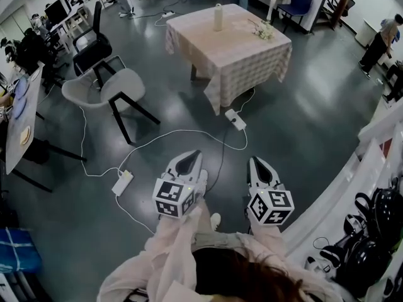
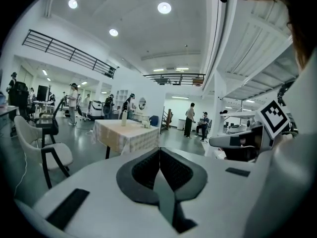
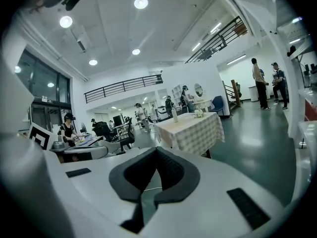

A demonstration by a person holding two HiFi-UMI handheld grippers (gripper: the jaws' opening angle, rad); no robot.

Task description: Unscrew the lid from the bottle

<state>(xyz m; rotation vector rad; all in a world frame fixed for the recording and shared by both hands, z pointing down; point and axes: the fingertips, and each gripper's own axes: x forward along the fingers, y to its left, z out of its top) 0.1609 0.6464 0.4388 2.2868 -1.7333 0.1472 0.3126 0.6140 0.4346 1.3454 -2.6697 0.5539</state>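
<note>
Bottle (image 1: 218,16) upright on far table (image 1: 252,61), left of flowers (image 1: 264,30), well apart from both grippers. Left gripper (image 1: 191,158) and right gripper (image 1: 259,163) side by side, near, above floor (image 1: 302,124), jaws pressed together, nothing between them. Pointing toward the table, slightly downward.

Glossy dark floor (image 1: 302,124) with white cables (image 1: 189,130). Far: table (image 1: 233,61) under checked cloth; left: pale chair (image 1: 104,92). Round ceiling lights (image 2: 164,7) shine overhead.
</note>
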